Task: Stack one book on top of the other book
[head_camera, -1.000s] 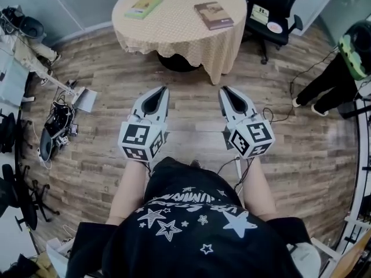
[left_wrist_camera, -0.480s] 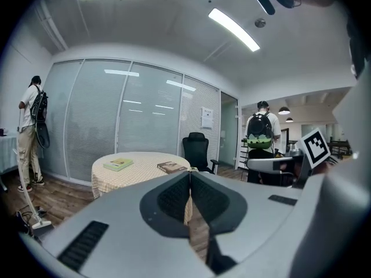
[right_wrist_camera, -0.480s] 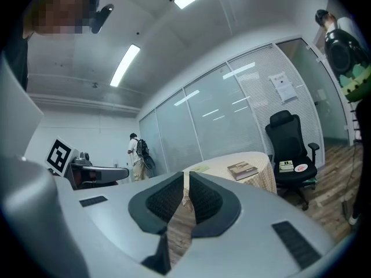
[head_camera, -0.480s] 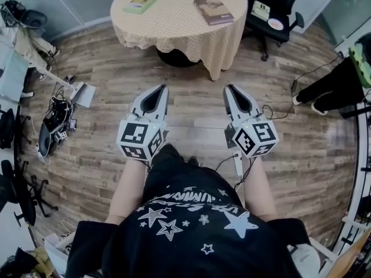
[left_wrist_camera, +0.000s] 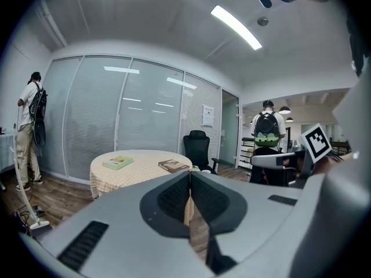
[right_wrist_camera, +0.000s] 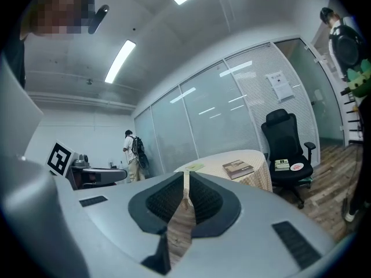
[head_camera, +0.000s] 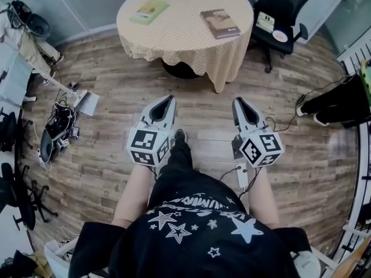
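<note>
A green book [head_camera: 149, 11] lies at the left of the round table [head_camera: 185, 30], a brown book [head_camera: 220, 23] at its right. The green book [left_wrist_camera: 117, 162] and brown book [left_wrist_camera: 174, 165] also show far off in the left gripper view, and the brown book [right_wrist_camera: 239, 168] in the right gripper view. My left gripper [head_camera: 170, 99] and right gripper [head_camera: 238, 101] hang over the wooden floor, well short of the table. Both are shut with nothing between their jaws.
A black office chair [head_camera: 282, 16] stands right of the table. Cables and gear [head_camera: 55, 129] lie on the floor at left. A person with a backpack [left_wrist_camera: 266, 133] stands beyond the table; another person [left_wrist_camera: 29, 129] is by the glass wall.
The table and books have shifted slightly right and down in the head view. Both grippers have sunk a little in the frame, and a foot now shows between them.
</note>
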{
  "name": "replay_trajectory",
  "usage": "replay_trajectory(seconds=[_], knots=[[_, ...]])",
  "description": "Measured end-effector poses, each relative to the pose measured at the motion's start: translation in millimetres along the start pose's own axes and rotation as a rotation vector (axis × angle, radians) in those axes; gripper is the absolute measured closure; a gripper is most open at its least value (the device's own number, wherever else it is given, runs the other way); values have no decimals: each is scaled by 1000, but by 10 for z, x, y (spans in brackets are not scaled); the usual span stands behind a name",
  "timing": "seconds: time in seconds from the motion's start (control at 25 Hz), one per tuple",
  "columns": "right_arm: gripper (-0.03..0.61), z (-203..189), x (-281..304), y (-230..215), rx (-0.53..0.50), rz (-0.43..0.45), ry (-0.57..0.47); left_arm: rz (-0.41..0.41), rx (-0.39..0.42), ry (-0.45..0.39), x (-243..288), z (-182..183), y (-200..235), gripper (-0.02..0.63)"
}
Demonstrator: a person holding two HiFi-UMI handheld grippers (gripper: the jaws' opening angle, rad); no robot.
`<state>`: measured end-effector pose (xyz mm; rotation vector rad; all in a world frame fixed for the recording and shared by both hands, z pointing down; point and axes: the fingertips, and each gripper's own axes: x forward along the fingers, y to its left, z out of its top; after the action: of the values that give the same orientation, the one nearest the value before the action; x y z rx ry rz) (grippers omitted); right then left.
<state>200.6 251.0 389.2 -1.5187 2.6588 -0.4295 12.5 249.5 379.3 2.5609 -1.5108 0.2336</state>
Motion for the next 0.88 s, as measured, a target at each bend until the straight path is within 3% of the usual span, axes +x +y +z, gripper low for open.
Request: replay_trajectory(seconds=[0.4, 0.88], knots=[[534, 72, 464, -375, 48, -52, 10, -53, -2, 11, 606, 18, 296, 601], [534, 339, 1569, -732, 51, -84, 20, -80, -24, 29, 1317, 107, 1037, 601]])
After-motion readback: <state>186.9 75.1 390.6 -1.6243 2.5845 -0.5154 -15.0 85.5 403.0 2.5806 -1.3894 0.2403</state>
